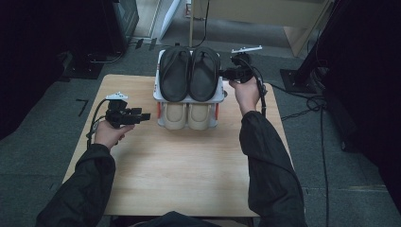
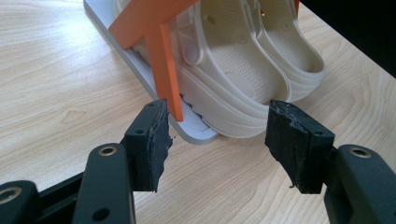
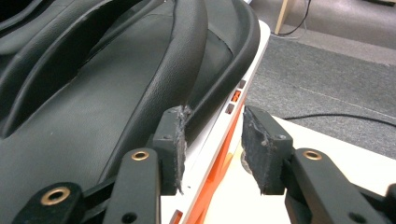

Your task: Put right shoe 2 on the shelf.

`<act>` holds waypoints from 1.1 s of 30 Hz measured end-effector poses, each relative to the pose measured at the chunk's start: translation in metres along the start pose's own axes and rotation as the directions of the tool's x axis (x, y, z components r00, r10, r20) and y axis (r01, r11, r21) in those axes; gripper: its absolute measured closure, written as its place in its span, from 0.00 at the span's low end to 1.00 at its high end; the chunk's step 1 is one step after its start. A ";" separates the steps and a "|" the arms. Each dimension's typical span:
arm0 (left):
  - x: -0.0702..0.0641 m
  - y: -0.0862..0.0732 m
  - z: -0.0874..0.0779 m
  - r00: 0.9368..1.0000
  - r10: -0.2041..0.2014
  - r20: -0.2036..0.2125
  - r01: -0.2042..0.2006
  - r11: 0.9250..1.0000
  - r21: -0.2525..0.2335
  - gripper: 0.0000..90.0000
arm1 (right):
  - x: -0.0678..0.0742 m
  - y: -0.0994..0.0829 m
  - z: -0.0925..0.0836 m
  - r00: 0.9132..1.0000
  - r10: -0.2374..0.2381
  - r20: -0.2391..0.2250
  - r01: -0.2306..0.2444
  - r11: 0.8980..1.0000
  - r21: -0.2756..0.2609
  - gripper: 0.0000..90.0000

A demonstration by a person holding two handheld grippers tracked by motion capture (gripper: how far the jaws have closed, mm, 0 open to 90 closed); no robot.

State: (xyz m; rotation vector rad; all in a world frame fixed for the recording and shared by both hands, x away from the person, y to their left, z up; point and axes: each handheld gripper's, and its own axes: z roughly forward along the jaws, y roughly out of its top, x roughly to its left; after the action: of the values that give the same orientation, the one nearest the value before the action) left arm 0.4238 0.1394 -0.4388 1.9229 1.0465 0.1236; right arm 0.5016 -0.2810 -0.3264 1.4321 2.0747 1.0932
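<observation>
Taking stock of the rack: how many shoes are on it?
4. Two black sandals, left and right, lie side by side on the top shelf; two cream clogs, left and right, sit on the bottom shelf. Nothing suggests more behind them.

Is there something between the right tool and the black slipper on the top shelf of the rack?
Nothing visible stands between them. The right tool is at the right edge of the rack's top shelf, jaws open astride the shelf edge, its left pad against the black slipper's rim.

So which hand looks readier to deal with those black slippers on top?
Probably the right: its hand-held gripper sits open beside the black slippers; the left hand-held gripper waits lower, nearer the beige clogs.
</observation>
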 end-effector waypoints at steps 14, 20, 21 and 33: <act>0.000 -0.002 0.001 1.000 0.004 -0.008 -0.004 1.000 0.008 0.44 | -0.004 -0.023 -0.022 0.998 -0.056 -0.034 0.055 0.998 -0.036 0.59; 0.000 -0.002 0.003 1.000 0.006 -0.015 -0.006 1.000 0.014 0.44 | -0.007 -0.037 -0.030 0.996 -0.062 -0.059 0.059 0.997 -0.046 0.56; 0.000 -0.002 0.003 1.000 0.006 -0.016 -0.006 1.000 0.015 0.44 | -0.007 -0.040 -0.032 0.996 -0.056 -0.067 0.053 0.997 -0.047 0.55; -0.002 -0.005 0.002 1.000 0.006 -0.023 -0.006 1.000 0.019 0.43 | -0.007 -0.081 -0.042 0.988 -0.083 -0.128 0.079 0.996 -0.036 0.53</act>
State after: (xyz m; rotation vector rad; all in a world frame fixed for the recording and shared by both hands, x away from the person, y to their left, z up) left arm 0.4203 0.1380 -0.4433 1.9457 1.0609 0.1407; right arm 0.4263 -0.3172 -0.3645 1.2807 2.1750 1.2086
